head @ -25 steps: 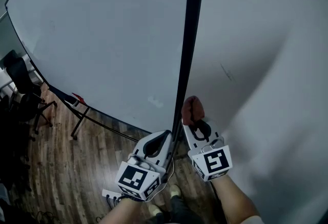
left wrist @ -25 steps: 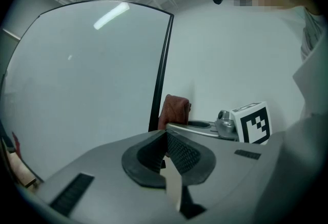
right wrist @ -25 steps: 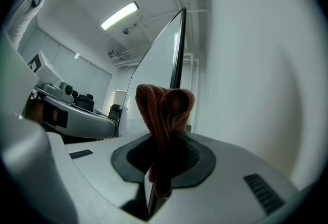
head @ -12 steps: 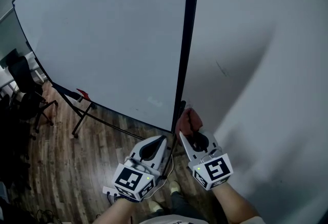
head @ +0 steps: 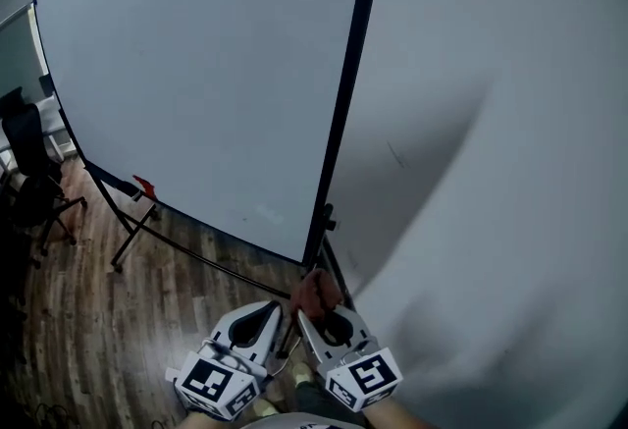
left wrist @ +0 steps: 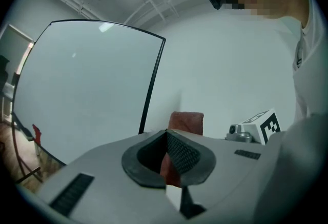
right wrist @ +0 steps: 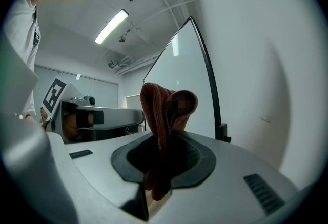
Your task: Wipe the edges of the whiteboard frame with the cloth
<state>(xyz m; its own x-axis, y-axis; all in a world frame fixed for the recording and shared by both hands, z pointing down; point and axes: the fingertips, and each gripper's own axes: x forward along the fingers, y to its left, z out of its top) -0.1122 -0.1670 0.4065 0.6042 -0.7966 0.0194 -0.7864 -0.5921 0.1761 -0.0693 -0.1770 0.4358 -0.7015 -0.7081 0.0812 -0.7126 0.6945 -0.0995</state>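
Note:
The whiteboard point(head: 196, 93) stands on a stand, its black frame edge point(head: 345, 113) running down beside the white wall. My right gripper point(head: 306, 314) is shut on a reddish-brown cloth point(head: 314, 292), held just below the frame's lower right corner and apart from it. In the right gripper view the cloth point(right wrist: 161, 107) sticks up out of the gripper point(right wrist: 163, 138), with the frame point(right wrist: 210, 84) beyond. My left gripper point(head: 278, 307) is close at the left, shut with nothing in it. In the left gripper view the gripper point(left wrist: 166, 133) points towards the cloth point(left wrist: 185, 120) and the frame point(left wrist: 151, 87).
A black clamp point(head: 327, 217) sits at the frame's lower corner. The stand's legs point(head: 128, 231) spread over the wood floor, with a red object point(head: 144, 187) on the board's tray. Dark office chairs point(head: 25, 182) stand at the far left. The wall point(head: 491, 172) fills the right.
Both grippers have dropped lower; the cloth has come down off the frame's right edge to below its bottom corner. The head view has shifted, showing more of the board.

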